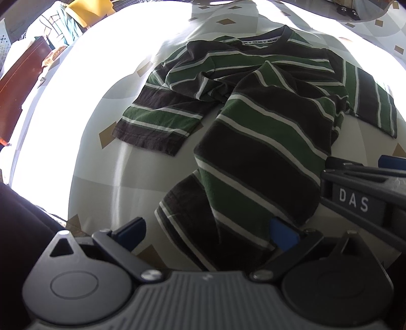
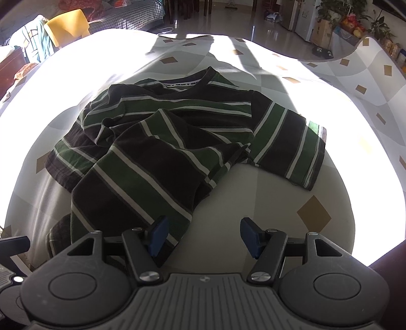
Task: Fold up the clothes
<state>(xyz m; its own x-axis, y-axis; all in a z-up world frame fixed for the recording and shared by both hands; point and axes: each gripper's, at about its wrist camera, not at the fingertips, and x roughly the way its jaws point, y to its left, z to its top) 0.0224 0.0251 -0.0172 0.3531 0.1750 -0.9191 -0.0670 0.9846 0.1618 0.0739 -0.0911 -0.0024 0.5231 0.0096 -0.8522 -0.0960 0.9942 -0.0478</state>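
Note:
A dark brown, green and white striped T-shirt [image 1: 253, 121] lies crumpled on the table, collar at the far side, both sleeves spread out, its body bunched and twisted toward me. It also shows in the right wrist view [image 2: 162, 152]. My left gripper [image 1: 206, 232] is open, its jaws on either side of the shirt's bottom hem. My right gripper [image 2: 203, 234] is open, its left fingertip at the hem's right corner and its right fingertip over bare table. The right gripper also shows at the right edge of the left wrist view [image 1: 365, 185].
The table [image 2: 279, 193] has a white cloth with grey and tan diamond shapes, brightly sunlit around the shirt. A yellow chair [image 2: 68, 25] with clothes on it stands at the far left. Plants and boxes [image 2: 350, 22] stand at the far right beyond the table.

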